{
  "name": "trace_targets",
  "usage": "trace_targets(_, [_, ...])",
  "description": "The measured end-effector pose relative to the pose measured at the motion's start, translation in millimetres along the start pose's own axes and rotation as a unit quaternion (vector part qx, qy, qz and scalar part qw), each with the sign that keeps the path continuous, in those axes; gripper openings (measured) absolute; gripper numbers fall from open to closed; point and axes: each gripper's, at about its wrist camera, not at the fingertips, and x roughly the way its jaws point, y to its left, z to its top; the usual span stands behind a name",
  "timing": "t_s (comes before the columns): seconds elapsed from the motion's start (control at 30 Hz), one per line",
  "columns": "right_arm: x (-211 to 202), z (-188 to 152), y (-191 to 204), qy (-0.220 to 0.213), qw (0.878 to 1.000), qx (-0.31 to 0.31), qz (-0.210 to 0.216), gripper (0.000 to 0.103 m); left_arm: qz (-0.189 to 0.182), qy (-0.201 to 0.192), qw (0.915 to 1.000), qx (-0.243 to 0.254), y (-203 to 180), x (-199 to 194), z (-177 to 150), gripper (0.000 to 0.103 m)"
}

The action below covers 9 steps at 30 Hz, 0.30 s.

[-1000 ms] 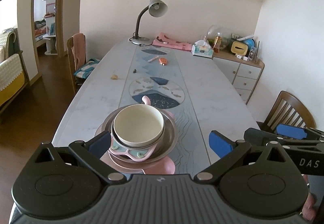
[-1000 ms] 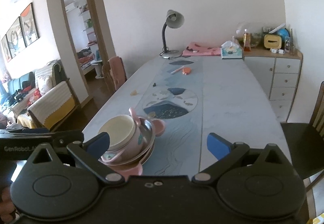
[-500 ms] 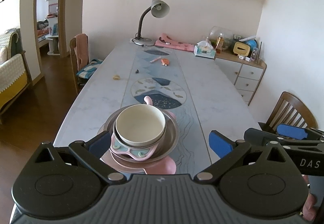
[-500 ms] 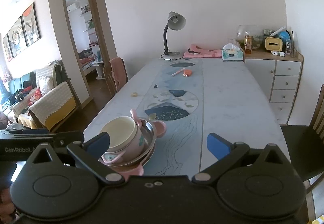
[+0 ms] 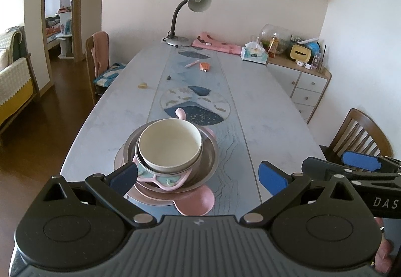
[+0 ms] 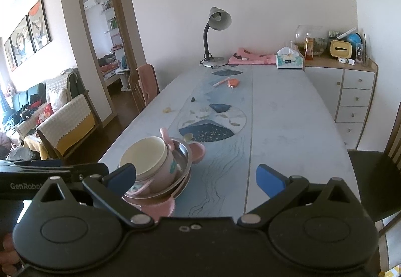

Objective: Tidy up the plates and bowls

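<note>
Both grippers hover over the near end of a long marble table (image 5: 253, 101), side by side, nothing held.

Left gripper (image 5: 198, 174): jaws spread wide, blue pads well apart, empty. Its left pad sits just in front of the near-left rim of the dish stack; whether it touches cannot be told.

Right gripper (image 6: 196, 175): jaws likewise spread wide, empty. It is to the right of the stack, above bare tabletop and the edge of the table runner (image 6: 220, 114). Its body also shows at the right edge of the left wrist view.

Stack, near-left part of the table, partly on the runner:
- cream bowl (image 5: 170, 144) on top, upright, empty inside;
- under it a pink bowl with teal decoration (image 5: 160, 178), one pink handle sticking up on the far side;
- both sit in a steel bowl (image 6: 184, 155);
- the steel bowl rests on a wide greyish plate (image 5: 208, 169);
- lowest, a pink dish (image 5: 198, 199) juts out on the near-right side.

Far end of the table: grey desk lamp (image 5: 193, 8), folded pink cloth (image 5: 215, 45), tissue box (image 5: 254, 55). Small orange item (image 5: 205, 66) and a pen lie mid-runner. A wooden chair (image 5: 361, 134) stands on the right.
</note>
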Motion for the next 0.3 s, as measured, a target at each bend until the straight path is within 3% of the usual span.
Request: trace_targets(0.3, [6.2,0.9,-0.4,0.006,1.000,-0.001,0.003,0.103,0.005,0.012,0.9999,0.001,0.3,11.0,3.4,0.103])
